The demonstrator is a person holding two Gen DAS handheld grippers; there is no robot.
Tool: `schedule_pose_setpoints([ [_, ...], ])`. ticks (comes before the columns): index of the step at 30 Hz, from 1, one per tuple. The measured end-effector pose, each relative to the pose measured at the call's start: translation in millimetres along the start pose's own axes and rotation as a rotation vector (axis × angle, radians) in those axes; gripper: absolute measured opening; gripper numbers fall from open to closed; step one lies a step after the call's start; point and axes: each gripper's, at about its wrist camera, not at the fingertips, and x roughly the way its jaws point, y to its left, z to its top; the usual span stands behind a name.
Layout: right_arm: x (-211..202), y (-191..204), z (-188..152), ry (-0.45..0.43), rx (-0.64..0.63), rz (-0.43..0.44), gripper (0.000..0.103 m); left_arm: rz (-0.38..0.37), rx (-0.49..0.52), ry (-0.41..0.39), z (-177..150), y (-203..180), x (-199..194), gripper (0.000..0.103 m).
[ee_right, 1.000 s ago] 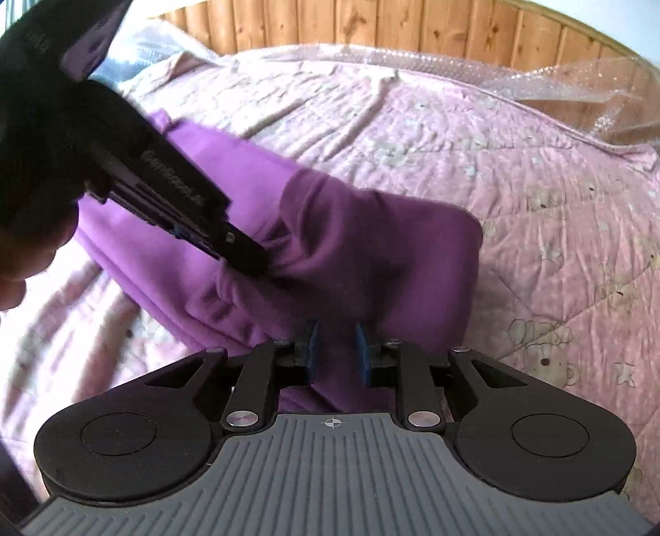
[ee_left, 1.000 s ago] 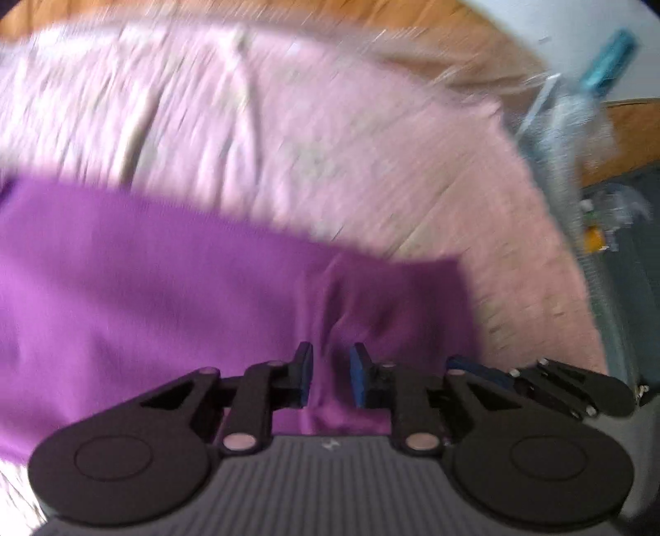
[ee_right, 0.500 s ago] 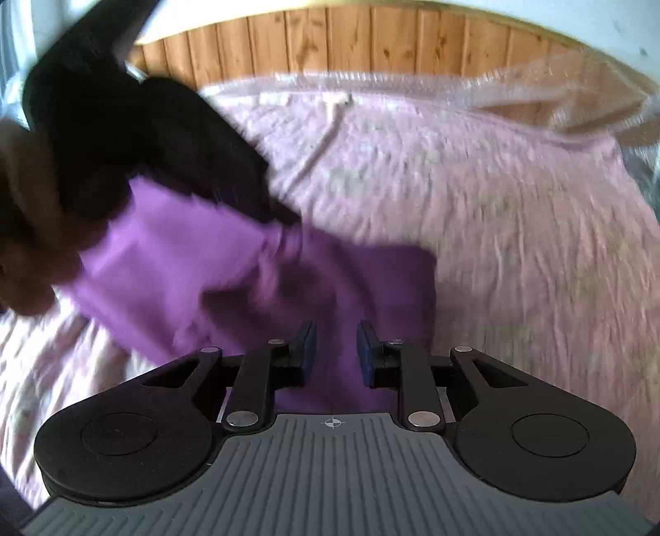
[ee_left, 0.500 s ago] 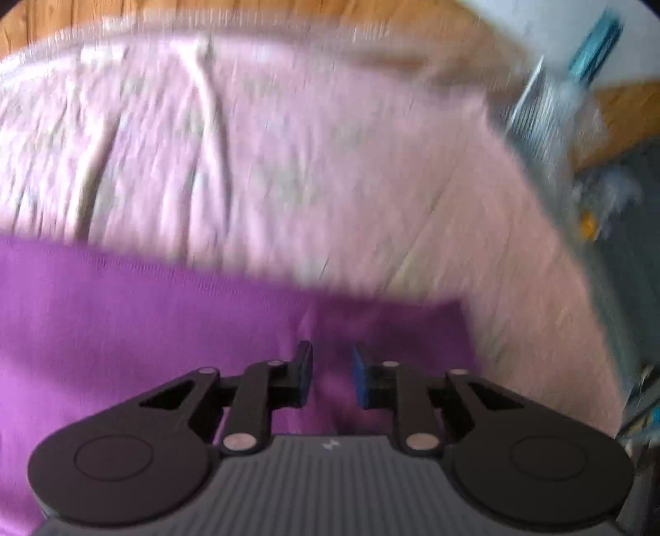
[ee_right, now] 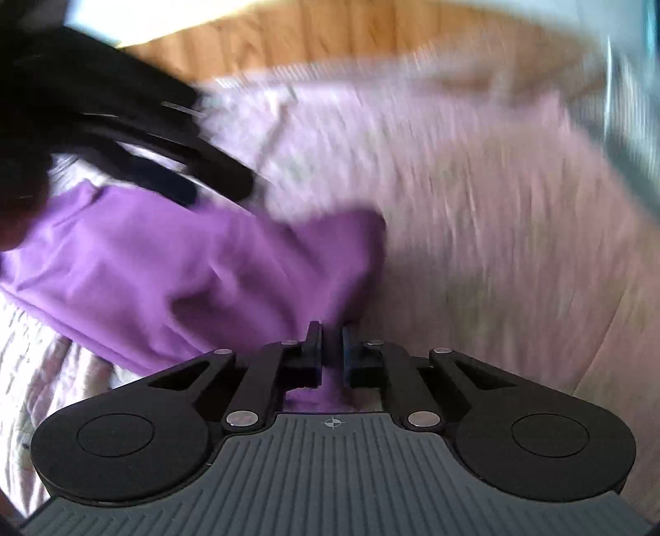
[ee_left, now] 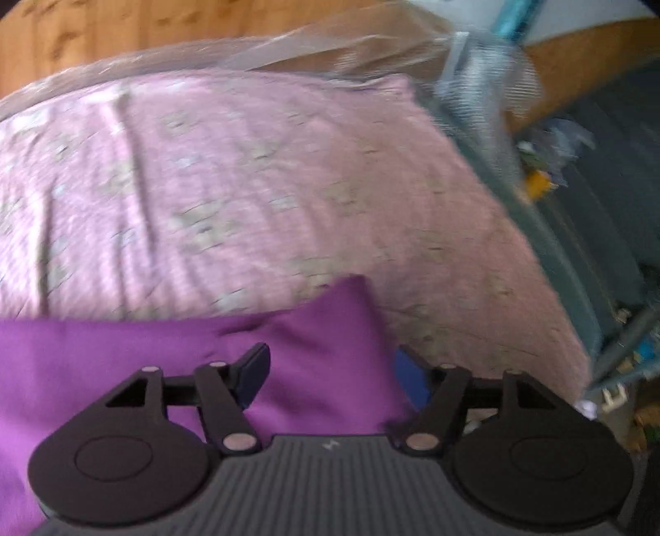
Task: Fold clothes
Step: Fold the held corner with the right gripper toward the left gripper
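- The purple garment [ee_right: 198,264] lies on the bed, on the pink quilt [ee_left: 255,181], near the quilt's front edge; it is smooth, plain knit cloth, bunched into soft folds, with one corner pointing up toward the middle of the quilt.
- The right hand-held gripper [ee_right: 330,346] points down at a slant over the garment's right end. Its jaws are closing to a narrow gap, and a fold of the purple cloth sits pinched between the blue pads.
- The left hand-held gripper [ee_left: 330,371] tilts steeply down over the garment. Its jaws are opening wide; the cloth lies under and between the fingers, but the pads do not press on it.
- In the right wrist view the left hand-held gripper [ee_right: 214,181] shows as a blurred black shape reaching in from the upper left, just above the garment's far edge, with a dark blur of the person's hand [ee_right: 20,193] behind it.
- The quilt is stitched, wrinkled and printed with small pale figures.
- Crinkled clear plastic sheeting [ee_left: 313,45] lines the quilt's far edge, against a wooden plank wall [ee_right: 313,37].
- Past the bed's right edge, blurred clutter [ee_left: 536,165] lies on a dark floor.
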Motion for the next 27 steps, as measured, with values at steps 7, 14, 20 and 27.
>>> schedule_pose_setpoints([
  [7, -36.7, 93.2, 30.9, -0.242, -0.198, 0.122, 0.040, 0.004, 0.008, 0.036, -19.0, 55.4, -24.7, 0.010],
  [14, -10.8, 89.4, 31.4, -0.106, 0.078, 0.150, 0.018, -0.024, -0.230, 0.008, -58.8, 167.0, -44.4, 0.011],
  [20, 50.0, 136.9, -1.3, 0.101, -0.038, 0.151, 0.007, -0.003, -0.242, -0.026, -75.5, 194.5, -16.4, 0.019],
  [27, 79.1, 123.6, 52.7, 0.060, 0.030, 0.061, 0.010, -0.054, -0.271, -0.093, -75.5, 197.7, -23.4, 0.025],
])
